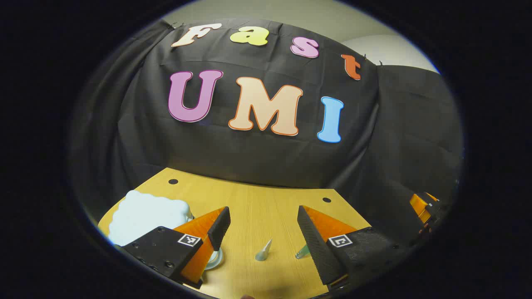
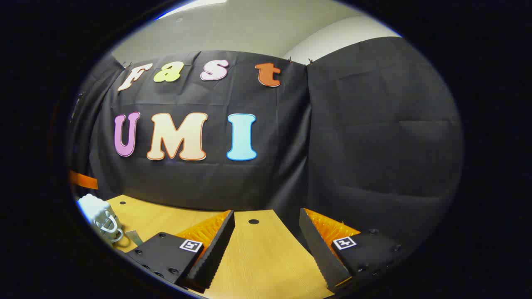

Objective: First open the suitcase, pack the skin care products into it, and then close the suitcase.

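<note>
1. Wood-grain table (image 1: 257, 207), black cloth wall (image 1: 257, 158) behind it.
2. Pale blue ribbed suitcase (image 1: 147, 216) lies at the table's left, lid down.
3. Left hand-held gripper (image 1: 264, 228) spread wide, grasping nothing; two small tubes (image 1: 264, 251) lie between its fingers.
4. Right hand-held gripper (image 2: 266, 241) likewise released.
5. Square coded markers (image 1: 189, 239) on gripper bodies; unreadable.

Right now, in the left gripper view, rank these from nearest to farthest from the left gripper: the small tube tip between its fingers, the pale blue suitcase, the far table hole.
From the left gripper:
1. Small tube tip, on the table between the open fingers.
2. Pale blue suitcase, just beyond the left finger, at the table's left edge.
3. Far table hole, at the back left, near the wall.
</note>
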The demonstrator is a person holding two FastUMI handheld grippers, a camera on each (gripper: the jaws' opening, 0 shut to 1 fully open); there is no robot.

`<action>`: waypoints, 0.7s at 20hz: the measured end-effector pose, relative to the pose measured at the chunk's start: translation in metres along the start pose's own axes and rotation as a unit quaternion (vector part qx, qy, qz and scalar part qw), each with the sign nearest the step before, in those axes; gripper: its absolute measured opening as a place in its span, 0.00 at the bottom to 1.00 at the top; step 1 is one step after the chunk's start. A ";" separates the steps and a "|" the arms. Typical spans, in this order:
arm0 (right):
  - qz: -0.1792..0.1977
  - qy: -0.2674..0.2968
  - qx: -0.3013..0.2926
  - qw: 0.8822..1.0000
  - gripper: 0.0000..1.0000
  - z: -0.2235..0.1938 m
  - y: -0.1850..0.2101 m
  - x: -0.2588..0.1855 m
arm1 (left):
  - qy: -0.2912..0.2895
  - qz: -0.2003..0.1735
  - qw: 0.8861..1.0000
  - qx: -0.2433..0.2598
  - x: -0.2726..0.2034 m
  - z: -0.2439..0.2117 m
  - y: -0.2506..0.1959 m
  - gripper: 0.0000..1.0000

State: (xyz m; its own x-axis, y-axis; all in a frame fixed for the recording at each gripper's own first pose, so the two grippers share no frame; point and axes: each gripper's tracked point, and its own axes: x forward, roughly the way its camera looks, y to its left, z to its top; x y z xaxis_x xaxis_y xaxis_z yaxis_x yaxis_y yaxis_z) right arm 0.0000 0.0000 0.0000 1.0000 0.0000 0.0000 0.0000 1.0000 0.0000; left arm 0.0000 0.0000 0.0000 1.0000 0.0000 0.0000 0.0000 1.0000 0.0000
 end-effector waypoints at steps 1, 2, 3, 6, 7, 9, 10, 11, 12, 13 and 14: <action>0.004 0.001 0.002 1.000 0.98 0.000 0.002 0.001 | 0.001 0.002 1.000 -0.001 0.000 -0.002 0.001 0.95; 0.006 0.002 0.002 1.000 0.98 -0.001 0.002 0.002 | 0.003 0.004 1.000 -0.002 0.000 -0.003 0.002 0.95; 0.007 0.003 0.002 1.000 0.98 -0.002 0.001 0.003 | 0.005 0.006 1.000 -0.004 -0.001 -0.004 0.003 0.96; 0.008 -0.001 0.007 1.000 0.98 0.000 -0.001 0.007 | 0.004 0.018 1.000 -0.005 -0.003 -0.002 0.009 0.95; 0.008 -0.001 0.008 1.000 0.98 0.000 -0.002 0.009 | 0.002 0.022 1.000 -0.001 -0.003 -0.003 0.011 0.96; 0.008 -0.002 0.010 1.000 0.98 -0.001 -0.002 0.011 | 0.001 0.031 1.000 0.003 -0.003 -0.003 0.016 0.95; 0.008 -0.003 0.012 1.000 0.98 -0.001 -0.002 0.012 | 0.004 0.033 0.999 0.000 -0.003 -0.005 0.017 0.95; 0.007 -0.003 0.013 1.000 0.98 0.000 -0.003 0.013 | 0.005 0.035 0.999 -0.004 -0.002 -0.006 0.017 0.95; 0.007 -0.003 0.015 1.000 0.98 -0.001 -0.004 0.014 | 0.006 0.036 0.999 -0.008 -0.001 -0.006 0.019 0.95; 0.008 -0.002 0.017 1.000 0.98 -0.001 -0.004 0.015 | 0.008 0.039 0.999 -0.010 -0.001 -0.007 0.020 0.95; 0.009 -0.002 0.020 1.000 0.98 -0.002 -0.004 0.015 | 0.012 0.043 0.999 -0.012 0.000 -0.009 0.023 0.95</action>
State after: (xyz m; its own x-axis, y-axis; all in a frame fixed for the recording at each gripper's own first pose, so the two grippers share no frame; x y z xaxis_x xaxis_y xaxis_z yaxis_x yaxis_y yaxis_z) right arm 0.0151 -0.0041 -0.0016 0.9998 0.0174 0.0037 -0.0176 0.9991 0.0393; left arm 0.0004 0.0230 -0.0085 0.9961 0.0851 -0.0252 -0.0857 0.9961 -0.0228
